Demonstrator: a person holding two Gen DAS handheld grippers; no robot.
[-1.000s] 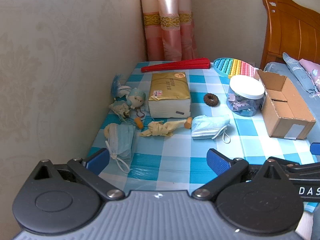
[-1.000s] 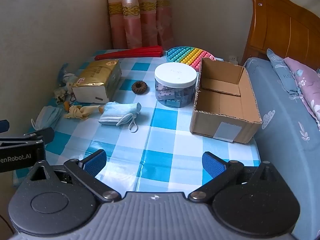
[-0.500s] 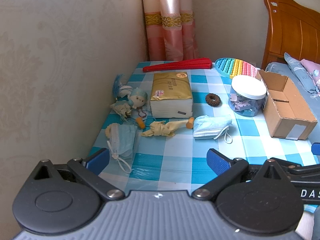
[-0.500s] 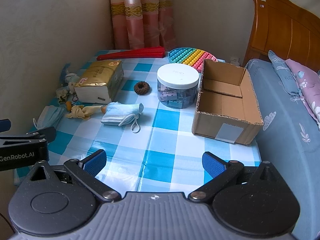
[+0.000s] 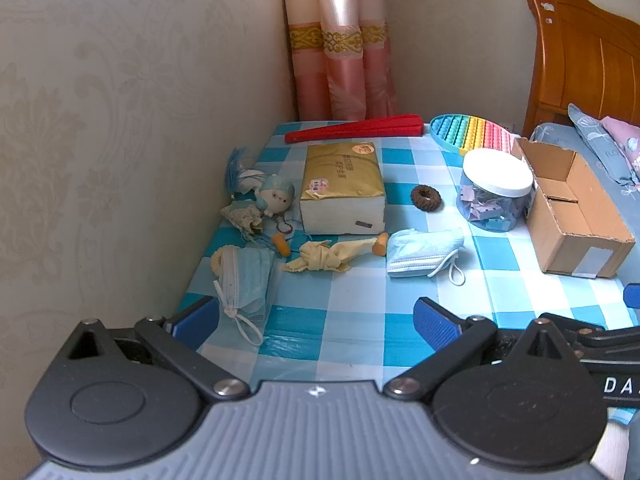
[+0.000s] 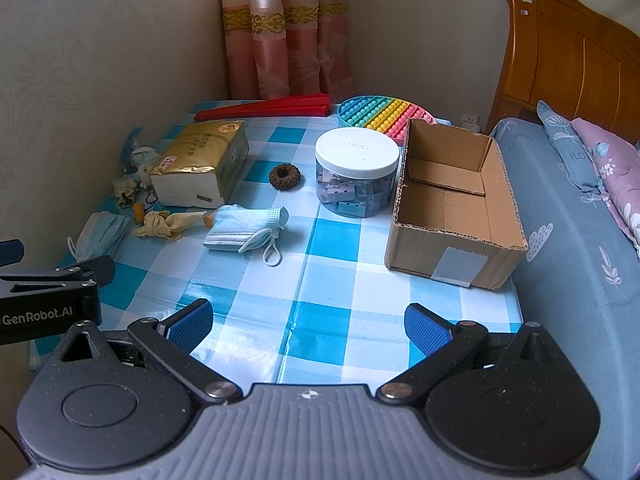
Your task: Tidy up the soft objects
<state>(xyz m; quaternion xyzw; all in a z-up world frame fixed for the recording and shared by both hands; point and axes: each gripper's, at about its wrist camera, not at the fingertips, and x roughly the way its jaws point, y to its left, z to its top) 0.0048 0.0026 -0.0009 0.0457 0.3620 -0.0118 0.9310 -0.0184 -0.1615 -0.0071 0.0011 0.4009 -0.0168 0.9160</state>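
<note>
— How do the fingers stand?
— Both the left gripper [image 5: 316, 322] and right gripper [image 6: 308, 322] gape wide, holding nothing.
— Progress?
— Seemingly none: the folded mask [image 6: 244, 228] lies at eleven o'clock on the tabletop [image 6: 340, 280]; the cardboard box [image 6: 452, 204] at one o'clock sits empty.

Bench [image 6: 340, 288] has a blue-white check cloth. Landmark: tissue pack [image 6: 200, 168]. Behind it, red fan [image 6: 264, 107]. To its right: hair tie [image 6: 285, 176], jar [image 6: 356, 172], cardboard box [image 6: 452, 208], pop mat [image 6: 380, 114]. In front: yellow cloth [image 6: 166, 224], two face masks [image 6: 244, 228] [image 5: 244, 280]. To its left: small doll [image 5: 276, 200].
</note>
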